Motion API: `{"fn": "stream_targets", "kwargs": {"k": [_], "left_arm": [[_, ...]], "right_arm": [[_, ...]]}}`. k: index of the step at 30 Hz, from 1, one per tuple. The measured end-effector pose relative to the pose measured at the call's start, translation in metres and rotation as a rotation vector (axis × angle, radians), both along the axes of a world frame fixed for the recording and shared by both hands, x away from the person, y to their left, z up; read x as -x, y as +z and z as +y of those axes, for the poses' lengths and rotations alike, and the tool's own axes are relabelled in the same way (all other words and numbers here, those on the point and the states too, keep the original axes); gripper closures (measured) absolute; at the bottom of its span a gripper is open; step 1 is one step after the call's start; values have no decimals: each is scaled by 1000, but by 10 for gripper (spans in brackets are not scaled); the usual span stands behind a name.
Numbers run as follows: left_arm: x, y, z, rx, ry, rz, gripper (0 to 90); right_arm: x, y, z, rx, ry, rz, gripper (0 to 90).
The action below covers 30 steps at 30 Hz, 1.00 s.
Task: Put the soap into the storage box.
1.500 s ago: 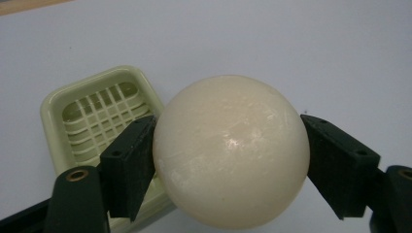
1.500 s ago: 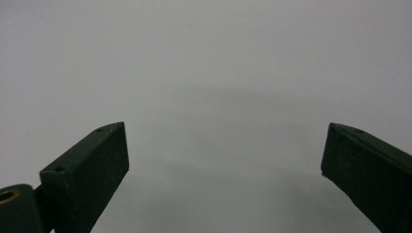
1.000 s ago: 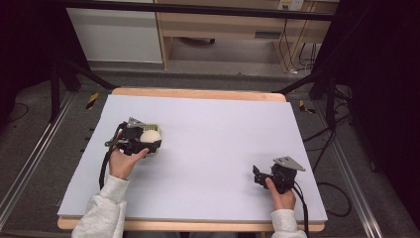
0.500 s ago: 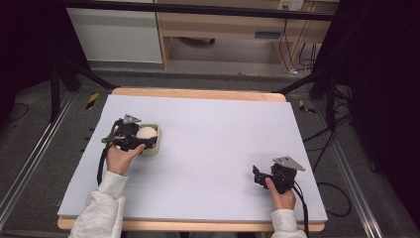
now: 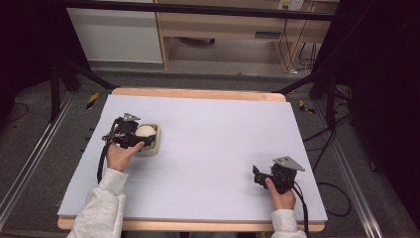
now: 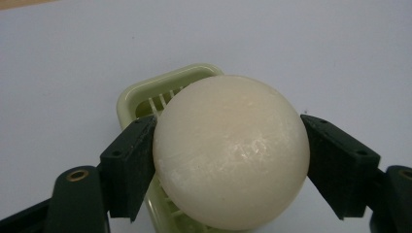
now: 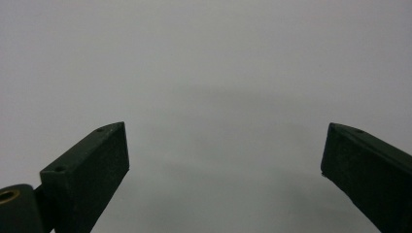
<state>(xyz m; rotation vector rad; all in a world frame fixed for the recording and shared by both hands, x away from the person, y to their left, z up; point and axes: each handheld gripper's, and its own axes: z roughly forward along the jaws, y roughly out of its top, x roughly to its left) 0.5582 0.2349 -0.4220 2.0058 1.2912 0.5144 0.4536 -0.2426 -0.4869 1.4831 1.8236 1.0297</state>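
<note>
A round cream soap ball (image 6: 231,150) sits over a pale green slotted soap dish (image 6: 141,97). My left gripper (image 6: 228,162) is shut on the ball, one black jaw pressed to each side. From above, the soap (image 5: 145,131), the dish (image 5: 153,147) and the left gripper (image 5: 140,134) are at the table's left. My right gripper (image 5: 257,175) rests at the near right, far from the dish. Its jaws (image 7: 223,155) stand wide open over bare white surface with nothing between them.
The white tabletop (image 5: 218,139) has a wooden edge along its far and near sides. Dark frame legs and cables (image 5: 332,193) lie on the floor to both sides. A wooden cabinet (image 5: 233,29) stands beyond the far edge.
My left hand has shifted a little to the left and turned, with the soap staying between the jaws over the dish. The right gripper has not moved.
</note>
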Motion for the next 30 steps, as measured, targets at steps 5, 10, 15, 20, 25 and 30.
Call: {"fn": "stream_targets", "kwargs": {"k": [5,10,15,20,25,30], "left_arm": [[-2,-2,1,1,3,-1,242],[-5,-6,3,-14,3,11,242],[-5,-8,2,-14,5,11,242],[-7,-11,3,-27,3,24,242],[-8,-13,3,-35,-1,35,242],[-9,-15,1,-43,1,42,242]], "right_arm": [[0,0,0,2,0,-1,38],[0,0,0,2,0,0,38],[0,0,0,1,1,2,38],[0,0,0,2,1,1,38],[0,0,0,3,1,-1,38],[0,0,0,3,0,-1,38]]}}
